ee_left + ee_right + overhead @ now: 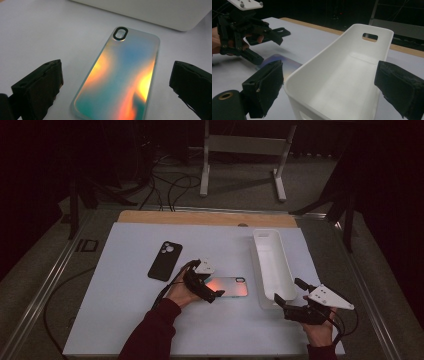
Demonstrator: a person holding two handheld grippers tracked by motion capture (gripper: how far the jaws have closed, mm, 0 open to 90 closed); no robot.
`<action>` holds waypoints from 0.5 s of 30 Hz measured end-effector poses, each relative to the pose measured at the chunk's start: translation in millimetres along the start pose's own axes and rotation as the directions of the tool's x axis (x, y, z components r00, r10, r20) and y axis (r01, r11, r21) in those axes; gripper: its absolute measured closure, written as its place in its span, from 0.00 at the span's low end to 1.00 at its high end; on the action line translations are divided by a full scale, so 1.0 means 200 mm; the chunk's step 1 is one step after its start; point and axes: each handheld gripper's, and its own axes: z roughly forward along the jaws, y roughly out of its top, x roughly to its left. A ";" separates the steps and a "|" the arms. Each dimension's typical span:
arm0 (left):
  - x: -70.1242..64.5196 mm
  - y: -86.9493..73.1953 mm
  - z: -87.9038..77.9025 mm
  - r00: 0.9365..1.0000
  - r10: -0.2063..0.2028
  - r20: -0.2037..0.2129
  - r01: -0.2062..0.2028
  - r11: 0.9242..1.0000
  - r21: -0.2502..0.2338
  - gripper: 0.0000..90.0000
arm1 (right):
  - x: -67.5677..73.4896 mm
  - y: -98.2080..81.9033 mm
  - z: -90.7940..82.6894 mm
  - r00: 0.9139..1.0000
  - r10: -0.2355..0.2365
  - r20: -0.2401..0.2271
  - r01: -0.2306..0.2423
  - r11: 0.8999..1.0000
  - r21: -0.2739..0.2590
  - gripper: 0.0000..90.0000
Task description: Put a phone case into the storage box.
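A black phone case (pixel 165 260) lies on the white table sheet (pixel 120 295), with cables (pixel 167 187) on the floor beyond

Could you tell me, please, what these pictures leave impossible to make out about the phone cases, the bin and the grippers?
- Iridescent phone case: its near end is cut off by the bottom edge of the left gripper view; in the high view the left gripper covers one end.
- White bin: its near wall runs past the bottom edge of the right gripper view.
- Black phone case: too small in the high view to tell its material.
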 end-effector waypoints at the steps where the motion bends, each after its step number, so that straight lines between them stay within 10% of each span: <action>1: 0.00 0.00 0.01 1.000 0.003 0.000 -0.003 1.000 0.006 0.00 | 0.00 0.00 0.00 1.000 0.000 0.000 0.000 1.000 0.000 0.09; 15: 0.02 -0.04 0.08 0.999 -0.014 0.032 0.011 0.997 0.083 0.00 | -0.01 0.00 -0.01 1.000 0.001 0.004 -0.001 1.000 -0.005 0.09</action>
